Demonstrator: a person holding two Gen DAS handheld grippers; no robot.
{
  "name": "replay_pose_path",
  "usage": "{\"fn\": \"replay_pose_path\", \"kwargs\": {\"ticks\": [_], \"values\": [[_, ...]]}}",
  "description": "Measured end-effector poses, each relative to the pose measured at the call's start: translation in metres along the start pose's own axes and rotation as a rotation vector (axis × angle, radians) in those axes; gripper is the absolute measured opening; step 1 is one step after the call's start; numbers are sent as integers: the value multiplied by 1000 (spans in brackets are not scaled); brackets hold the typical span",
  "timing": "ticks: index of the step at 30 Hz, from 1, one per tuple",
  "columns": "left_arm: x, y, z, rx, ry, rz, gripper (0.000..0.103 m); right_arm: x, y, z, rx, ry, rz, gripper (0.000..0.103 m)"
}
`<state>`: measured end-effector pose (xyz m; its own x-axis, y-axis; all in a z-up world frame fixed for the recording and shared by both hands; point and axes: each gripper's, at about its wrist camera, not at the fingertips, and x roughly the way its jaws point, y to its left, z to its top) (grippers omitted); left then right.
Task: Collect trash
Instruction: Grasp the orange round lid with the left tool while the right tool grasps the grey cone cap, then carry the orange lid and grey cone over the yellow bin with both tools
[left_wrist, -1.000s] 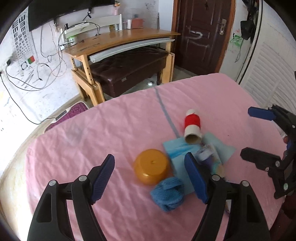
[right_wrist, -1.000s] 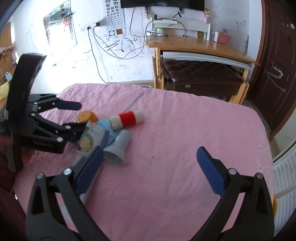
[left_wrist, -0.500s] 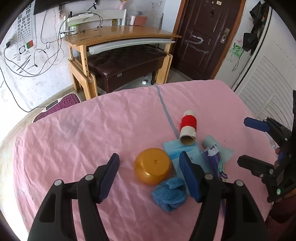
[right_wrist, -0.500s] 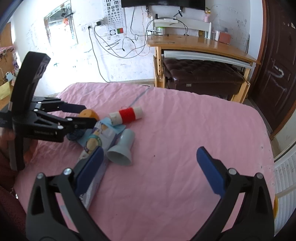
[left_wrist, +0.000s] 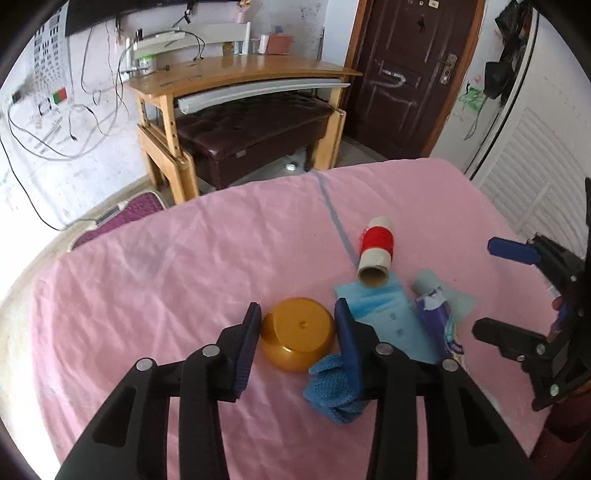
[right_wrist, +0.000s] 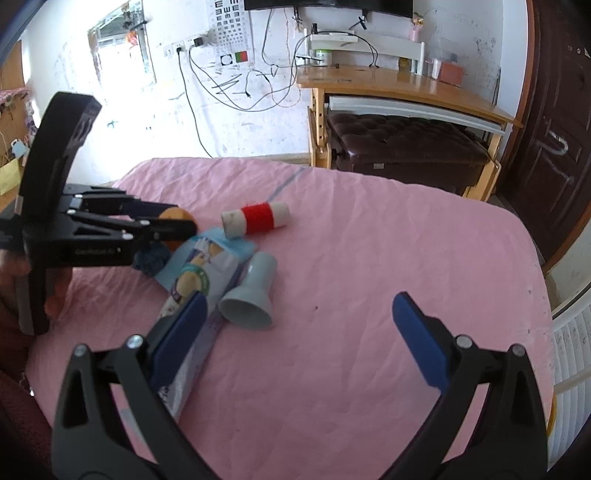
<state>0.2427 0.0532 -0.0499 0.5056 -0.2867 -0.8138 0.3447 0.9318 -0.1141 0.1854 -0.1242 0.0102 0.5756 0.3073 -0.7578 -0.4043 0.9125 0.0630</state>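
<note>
The orange cap (left_wrist: 297, 334) is flanked closely by the just-closing left gripper (left_wrist: 299, 332), while nothing is held by the wide-spread right gripper (right_wrist: 299, 332).

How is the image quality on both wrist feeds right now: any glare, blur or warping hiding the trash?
Left wrist view: sharp, evenly lit; fisheye bends the desk and darkens the corners; the orange cap reads clearly. Right wrist view: the window blows out white, leaving the left hand-held gripper as a dark shape; the grey funnel-shaped cup stays crisp.
</note>
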Motion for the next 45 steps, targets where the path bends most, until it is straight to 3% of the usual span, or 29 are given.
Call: {"fn": "replay_pose_path", "kwargs": {"ticks": [5,11,13,15,22,25,36,45], "values": [[1,-5,-1,39,-4,31,37,9,7,2,-12,22,-2,97],[0,-5,-1,26,5,11,37,18,7,5,9,36,-19,95],[-2,-4,-2,8,5,4,37,20,5,5,19,44,-21,89],[-6,-4,-2,0,-9,13,37,21,2,4,29,50,-22,73],[-25,0,0,-4,-85,56,37,27,5,3,20,69,-7,53],[-26,1,1,0,-89,48,37,28,8,4,1,67,-19,33],[-37,-8,1,21,-129,57,37,11,4,6,2,19,-54,32],[-44,-41,11,83,-144,62,37,-18,-41,-6,94,-38,-123,32]]}}
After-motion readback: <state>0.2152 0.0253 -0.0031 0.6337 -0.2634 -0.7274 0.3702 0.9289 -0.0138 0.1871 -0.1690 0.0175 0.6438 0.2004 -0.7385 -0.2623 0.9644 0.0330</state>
